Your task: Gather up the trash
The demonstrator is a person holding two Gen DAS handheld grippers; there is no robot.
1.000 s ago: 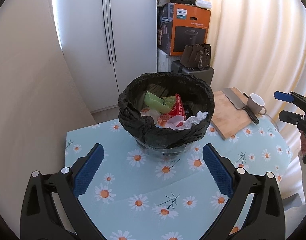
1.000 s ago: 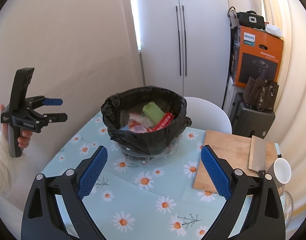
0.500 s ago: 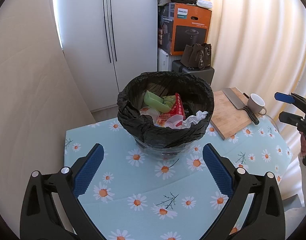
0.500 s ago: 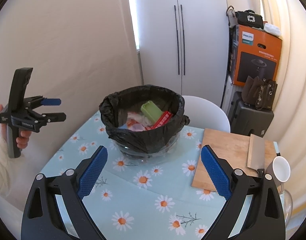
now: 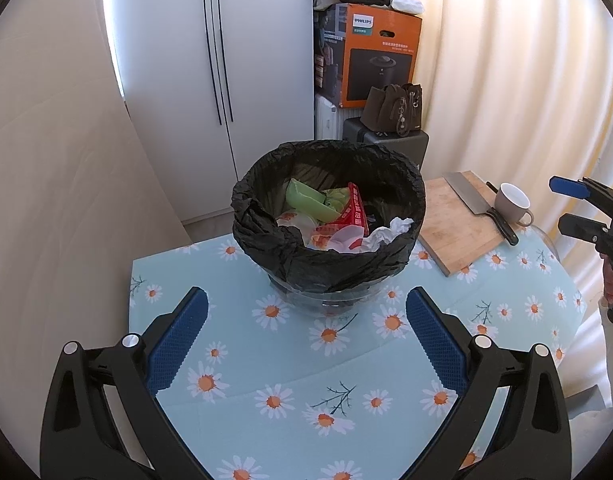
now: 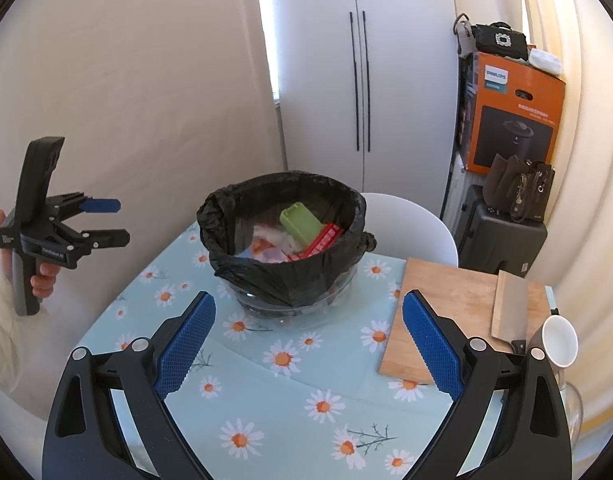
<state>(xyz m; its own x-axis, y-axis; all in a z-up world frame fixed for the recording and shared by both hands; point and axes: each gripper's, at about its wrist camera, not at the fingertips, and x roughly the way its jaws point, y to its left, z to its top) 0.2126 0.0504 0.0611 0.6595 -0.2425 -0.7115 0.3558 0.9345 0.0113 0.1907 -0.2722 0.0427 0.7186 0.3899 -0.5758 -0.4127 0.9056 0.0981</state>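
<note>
Stage of task: late, by my judgement. The trash sits inside the black-bagged bin, and no loose scrap shows on the bare parts of the desk.

Where the trash is: a green packet, a red-and-white wrapper and crumpled white paper lie piled in the bin, below the bag's rim; the right wrist view shows the same heap. The bin itself stands upright near the middle of the desk.

Left tool: released, jaws spread wide, nothing between the blue pads; it hovers over the desk on the near side of the bin, apart from it. Seen from the other camera, it is held in a hand off the left edge of the desk.

Right tool: also released and empty, jaws wide, above the desk in front of the bin. It shows at the far right of the left wrist view, clear of everything.

Other things on the desk: a cutting board with a cleaver on it and a white cup beside it; none of these reads as trash.

What is left: probably little collecting. The desk's edges under the tools are hidden, so a stray piece there cannot be ruled out. Closing or lifting the bag may be the remaining step.
</note>
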